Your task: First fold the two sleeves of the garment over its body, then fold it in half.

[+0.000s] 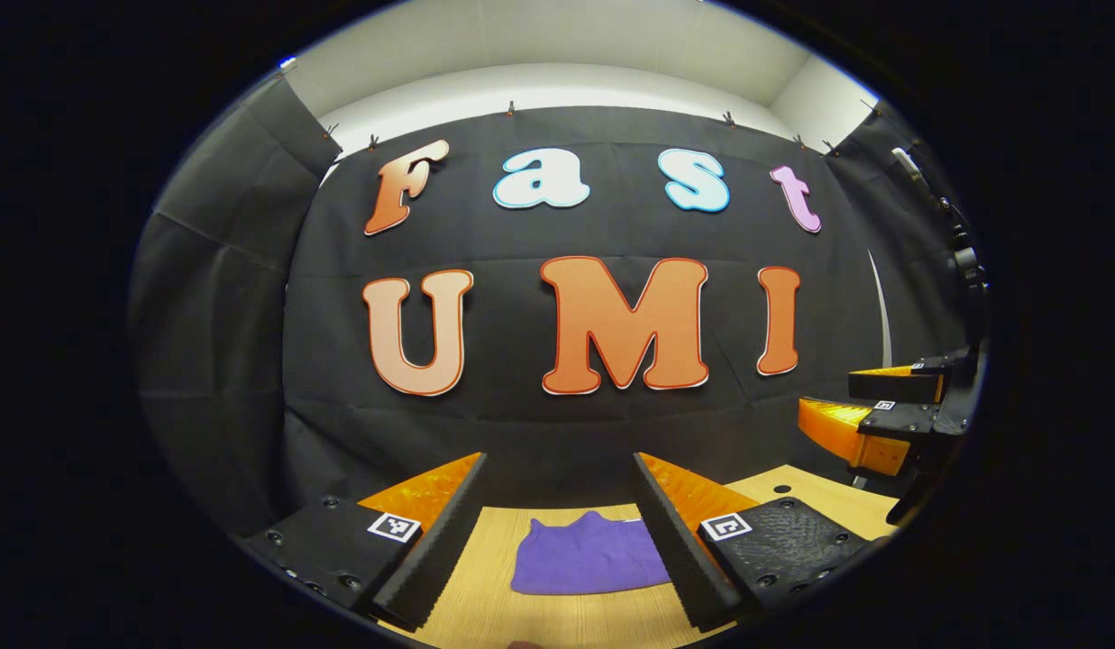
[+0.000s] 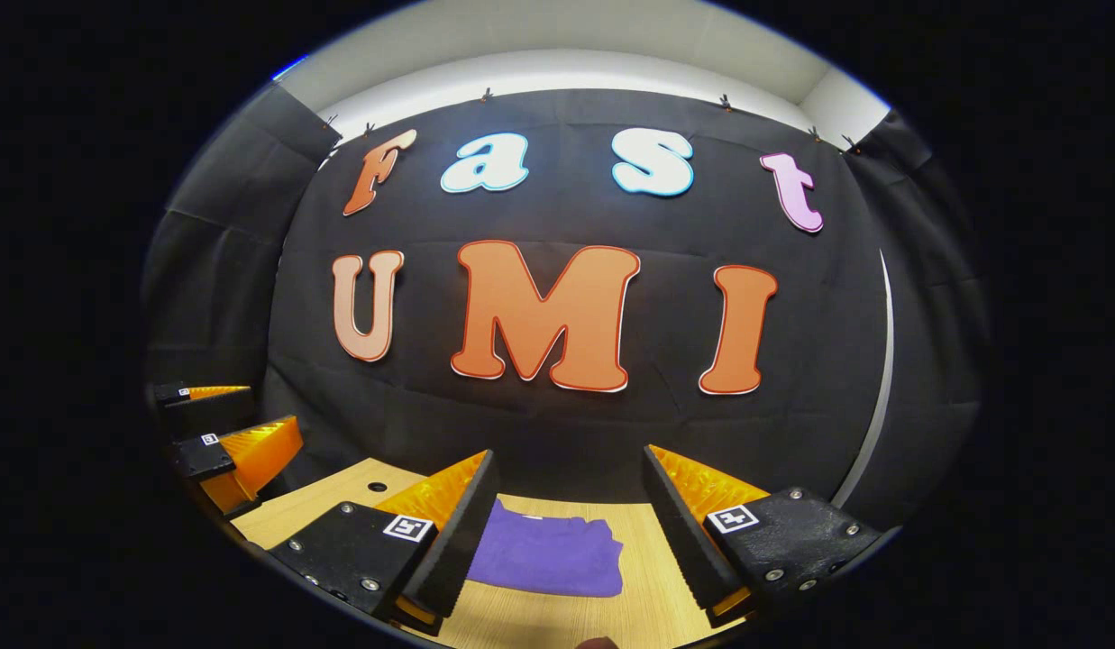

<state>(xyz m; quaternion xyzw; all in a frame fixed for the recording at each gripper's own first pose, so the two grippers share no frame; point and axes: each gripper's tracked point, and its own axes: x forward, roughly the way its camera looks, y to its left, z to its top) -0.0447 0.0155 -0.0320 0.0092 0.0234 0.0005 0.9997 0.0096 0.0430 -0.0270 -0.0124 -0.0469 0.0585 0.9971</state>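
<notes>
Right now both my tongs hang above the wooden table (image 1: 557, 613), each pair of fingers spread wide apart with nothing between them but air.

From the left gripper view, my left gripper (image 1: 557, 541) frames the purple garment (image 1: 589, 559), which lies on the table as a compact folded bundle at about six o'clock. Its right edge slips behind my right-hand finger (image 1: 679, 550), so I cannot make out where that side ends. The far edge shows a small hump; whether that is a collar or a sleeve end I cannot tell. At about three o'clock my right gripper (image 1: 881, 410) shows from the side, well apart from the cloth, partly cut off at the rim; its fingers stand open.

From the right gripper view, my right gripper (image 2: 571, 541) looks over the same garment (image 2: 552, 559), here lying toward seven o'clock, with its left part hidden behind my left-hand finger (image 2: 453, 536). The layers are hard to count; I see a folded edge on the right side and little more. At nine o'clock my left gripper (image 2: 223, 424) sits near the table's corner, its body cut off by the rim. A small dark hole (image 2: 377, 487) marks the tabletop near it.
</notes>
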